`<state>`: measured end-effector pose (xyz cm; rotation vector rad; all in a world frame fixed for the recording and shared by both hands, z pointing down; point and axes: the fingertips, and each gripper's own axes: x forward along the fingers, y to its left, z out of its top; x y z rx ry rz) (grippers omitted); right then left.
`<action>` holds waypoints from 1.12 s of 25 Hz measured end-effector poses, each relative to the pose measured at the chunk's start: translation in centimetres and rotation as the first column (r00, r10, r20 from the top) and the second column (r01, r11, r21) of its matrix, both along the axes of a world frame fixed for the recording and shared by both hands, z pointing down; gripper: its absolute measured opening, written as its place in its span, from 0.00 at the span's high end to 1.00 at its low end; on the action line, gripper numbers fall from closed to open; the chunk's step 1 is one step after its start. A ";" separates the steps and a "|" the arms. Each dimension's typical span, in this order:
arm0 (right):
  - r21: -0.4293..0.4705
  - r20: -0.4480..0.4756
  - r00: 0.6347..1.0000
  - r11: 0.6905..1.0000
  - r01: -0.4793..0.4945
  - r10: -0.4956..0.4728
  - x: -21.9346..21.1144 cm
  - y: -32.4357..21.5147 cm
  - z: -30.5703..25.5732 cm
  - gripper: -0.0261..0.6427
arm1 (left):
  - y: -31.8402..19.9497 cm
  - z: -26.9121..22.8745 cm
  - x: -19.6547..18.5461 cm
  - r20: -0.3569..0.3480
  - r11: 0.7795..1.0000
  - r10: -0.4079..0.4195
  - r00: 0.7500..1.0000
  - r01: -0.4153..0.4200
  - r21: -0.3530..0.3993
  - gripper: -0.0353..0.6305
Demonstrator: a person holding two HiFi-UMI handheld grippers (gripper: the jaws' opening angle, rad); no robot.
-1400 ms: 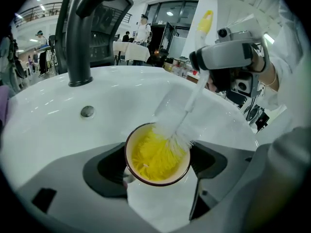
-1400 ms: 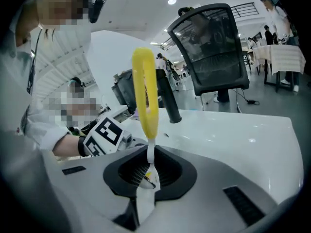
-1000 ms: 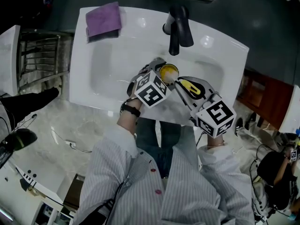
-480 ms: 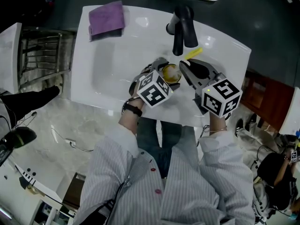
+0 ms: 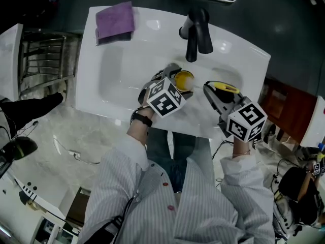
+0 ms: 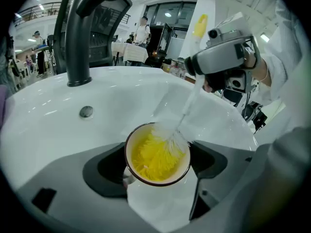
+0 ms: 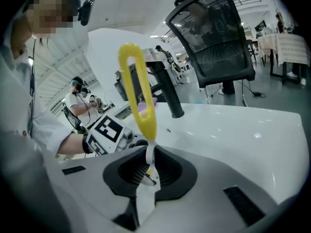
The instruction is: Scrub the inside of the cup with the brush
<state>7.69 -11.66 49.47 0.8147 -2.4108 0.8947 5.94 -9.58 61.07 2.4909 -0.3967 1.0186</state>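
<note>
Jaws of the left gripper (image 5: 176,81) are closed around the cup (image 6: 156,155), one on each side of its wall. They hold it over the white sink (image 5: 122,70), just in front of the black tap (image 5: 196,27), with its mouth turned toward the brush (image 7: 139,96). The right gripper (image 7: 147,173) is pinched narrow on the brush's thin stem just below the yellow loop handle, which stands up out of the jaws. In the left gripper view the white bristle head is down inside the cup's yellow interior, pressed toward the far right wall, and the stem slants up to the right gripper.

Half a second ago the right gripper was up beside the tap with the handle tip pointing toward it. Now it has swung back out to the person's right, clear of the tap, while the left gripper and the cup have hardly shifted. A second ago it sat close against the cup. That back-and-forth with the cup held steady reads as scrubbing strokes under way, the head sweeping round the wall rather than leaving the cup. Whether the bristles reach the bottom is hard to say, since they hide it. A purple cloth (image 5: 115,20) lies at the sink's far left corner, well apart from the work
</note>
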 end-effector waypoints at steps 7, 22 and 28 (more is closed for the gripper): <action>0.020 -0.013 0.999 0.999 0.044 -0.044 -3.0 2.0 -0.7 0.87 | 0.0 0.0 0.1 0.001 1.000 -0.001 1.000 0.001 0.001 0.35; -0.025 0.070 0.997 0.999 0.033 -0.031 -6.2 -1.8 -1.0 0.84 | 0.0 -0.1 0.0 0.005 1.000 0.002 1.000 -0.002 0.006 0.35; -0.006 0.082 0.996 1.000 -0.014 0.014 -6.7 -3.8 -0.7 0.84 | 0.1 -0.2 0.1 0.017 1.000 0.008 1.000 -0.009 0.019 0.35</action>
